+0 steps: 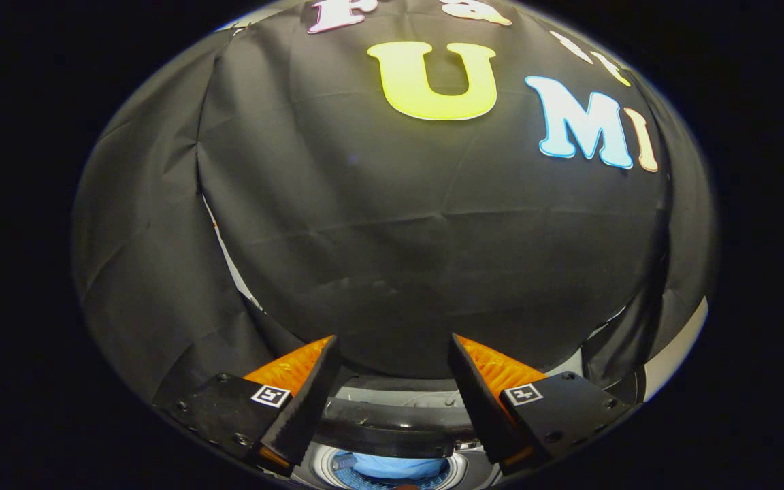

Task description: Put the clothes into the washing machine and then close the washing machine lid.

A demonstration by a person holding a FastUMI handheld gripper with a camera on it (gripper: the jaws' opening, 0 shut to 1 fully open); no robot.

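My gripper [392, 350] is open, its two fingers spread wide with nothing between them, pointing toward the booth's black cloth wall. Below and between the fingers lies the washing machine [392, 398], seen from above. A dark curved lid [382, 432] spans the gap between the fingers, over the round drum opening. Blue clothes [395, 468] rest inside the drum, under the lid's near edge.
The black cloth wall [419, 231] stands close behind the machine. A pale strip [678, 347] runs along the lower right of the cloth, and a thin pale seam [225, 252] shows at a gap in the cloth to the left.
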